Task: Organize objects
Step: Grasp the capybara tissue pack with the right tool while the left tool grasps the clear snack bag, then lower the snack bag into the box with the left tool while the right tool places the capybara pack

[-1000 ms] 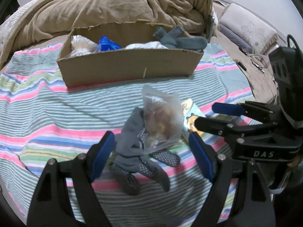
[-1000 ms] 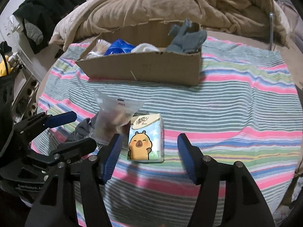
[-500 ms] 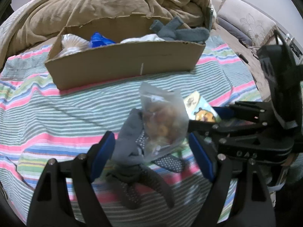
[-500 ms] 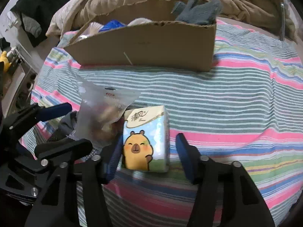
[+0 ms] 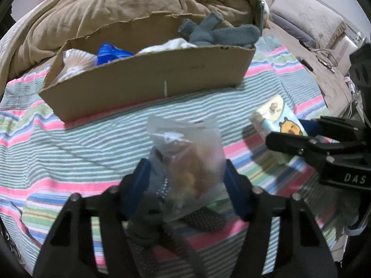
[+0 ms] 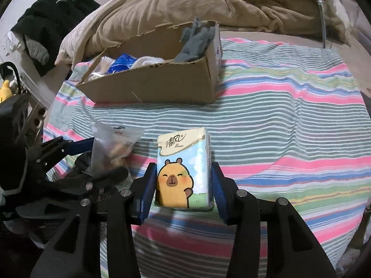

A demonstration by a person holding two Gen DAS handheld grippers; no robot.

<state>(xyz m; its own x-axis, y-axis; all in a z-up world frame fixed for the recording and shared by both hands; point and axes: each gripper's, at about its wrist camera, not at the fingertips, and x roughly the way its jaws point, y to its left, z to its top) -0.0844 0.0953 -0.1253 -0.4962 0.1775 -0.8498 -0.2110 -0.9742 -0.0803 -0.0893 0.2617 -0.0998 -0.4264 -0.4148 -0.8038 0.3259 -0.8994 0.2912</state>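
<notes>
Cardboard box point(image 5: 148, 85) toward bed's far edge already loaded with socks, bags; still out mid-bed: snack bag point(image 5: 190, 162) with grey sock point(image 5: 148, 210), pinched by just-closed left tongs point(image 5: 185, 185), tissue pack point(image 6: 183, 171) pinched by right tongs point(image 6: 183, 187).

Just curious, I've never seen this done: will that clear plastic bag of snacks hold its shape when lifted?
Probably not. The clear plastic bag of snacks looks thin and crinkled, so it should sag around its lumpy contents. It seems light, and the film may slip between the left hand-held gripper pads.
</notes>
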